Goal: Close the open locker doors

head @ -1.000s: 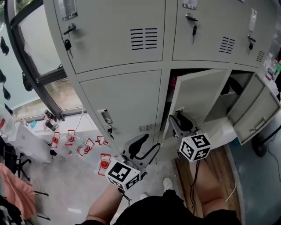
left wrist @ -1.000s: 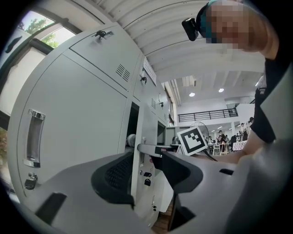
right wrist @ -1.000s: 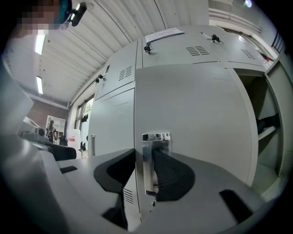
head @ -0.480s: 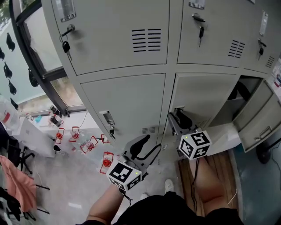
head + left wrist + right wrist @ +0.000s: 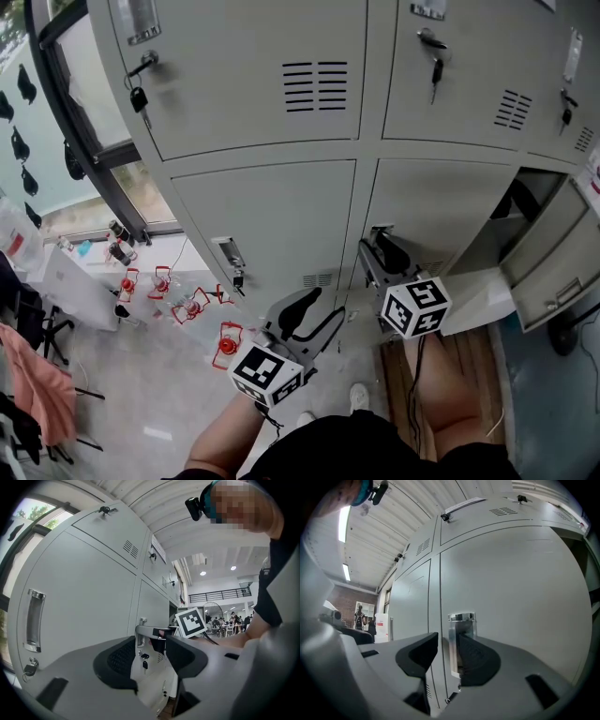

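Observation:
The grey lower middle locker door (image 5: pixel 441 211) lies flush with the locker front. My right gripper (image 5: pixel 375 247) is at that door's chrome handle (image 5: pixel 461 641). The handle stands between the jaws, close to the right finger (image 5: pixel 480 656), with a gap on the left side. These jaws have just been opening and do not clamp the handle. The lower right locker door (image 5: pixel 555 262) hangs open, swung out to the right. My left gripper (image 5: pixel 305 314) hovers low in front of the lower left door (image 5: pixel 272 216); in its own view it (image 5: pixel 150 653) is open with nothing between its fingers.
Upper locker doors are shut, with keys hanging in their locks (image 5: pixel 142 97). Small red objects (image 5: pixel 187 307) lie on the floor at the left by a window frame (image 5: pixel 84 131). A wooden board (image 5: pixel 455 370) lies on the floor under the open locker. The person's legs are at the bottom.
The lower middle door has swung from half open to shut against the locker, with my right gripper at its handle. The left gripper has stayed in place.

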